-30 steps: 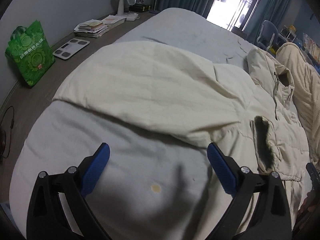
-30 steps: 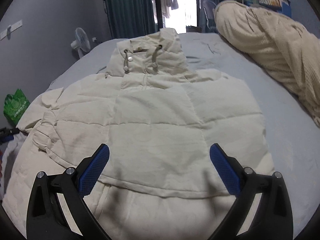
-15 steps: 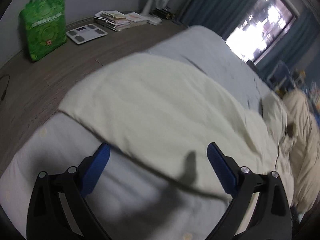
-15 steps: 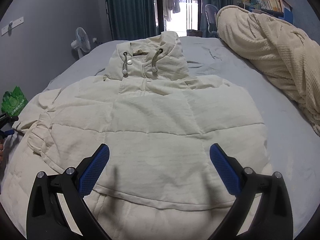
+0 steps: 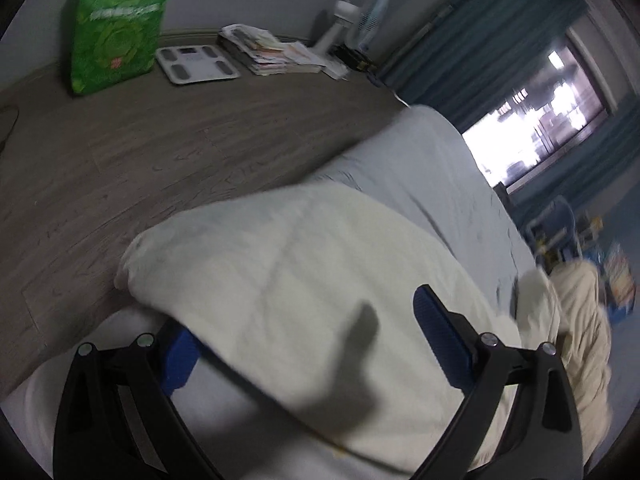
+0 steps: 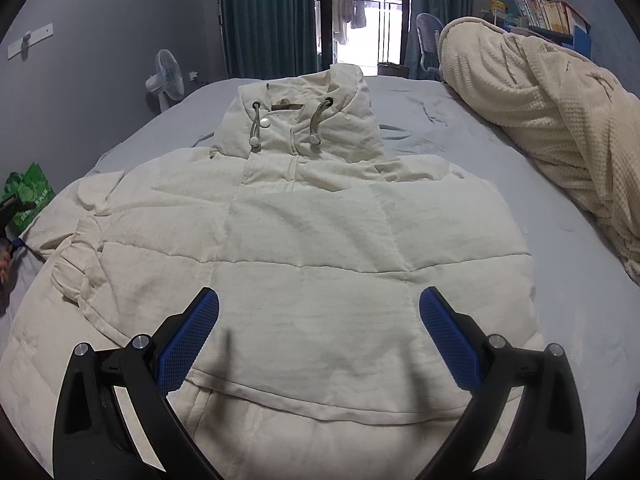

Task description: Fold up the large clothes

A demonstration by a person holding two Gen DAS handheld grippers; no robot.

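Observation:
A cream hooded padded jacket lies flat, front up, on the grey bed, hood at the far end, both sleeves folded in over the body. My right gripper is open and empty, hovering over the jacket's lower front. My left gripper is open at the jacket's left side edge; its left pad is partly hidden under the cream fabric and its right pad is above it. The left gripper shows at the far left edge of the right wrist view.
A cream knitted blanket is heaped along the bed's right side. On the wooden floor left of the bed stand a green bag, a scale, stacked papers and a fan. Curtains and a bright window are beyond.
My left gripper has swung left and moved in at the jacket's side edge, its left pad now slipping under the fabric. My right gripper has stayed open over the lower front, drifting slightly.

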